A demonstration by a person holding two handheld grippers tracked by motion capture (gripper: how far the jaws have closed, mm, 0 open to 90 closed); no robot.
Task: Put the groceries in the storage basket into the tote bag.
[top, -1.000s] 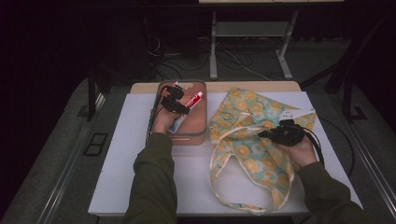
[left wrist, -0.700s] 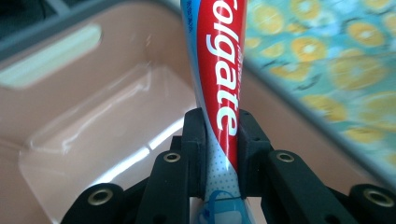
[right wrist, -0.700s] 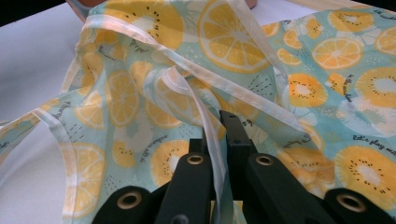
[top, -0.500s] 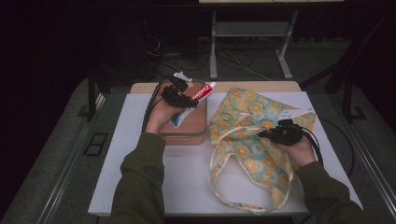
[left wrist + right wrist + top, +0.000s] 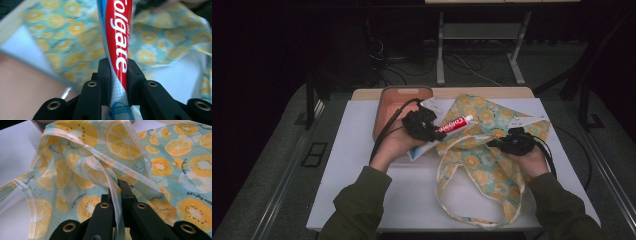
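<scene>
The left gripper (image 5: 438,133) is clamping a toothpaste tube (image 5: 455,125) between its two black jaws, which are standing only as far apart as the flattened tube is thick; in the left gripper view the pads are pressing on both sides of the tube (image 5: 117,50) near its lower end, and the red band with white lettering is running up and away from the jaws. In the high view the tube is hanging clear of the table, with its capped end pointing toward the fruit-print bag (image 5: 482,165) and lying over the bag's near edge, just beside the salmon-coloured tray (image 5: 384,107) that is sitting at the far left of the white table (image 5: 347,175). The person's left hand (image 5: 399,145) is wrapping around the gripper body, and its cable is looping back over the tray. The right gripper (image 5: 492,143) is pinching the bag's pale strap with its jaws drawn together as close as the thin fabric allows; in the right gripper view the strap (image 5: 116,202) is passing straight down between the pads, and the bag's lemon-and-kiwi cloth (image 5: 175,170) is spreading out behind. The right hand (image 5: 529,157) is resting on the bag, which is lying flat across the right half of the table with its long handle loop trailing toward the near edge.
</scene>
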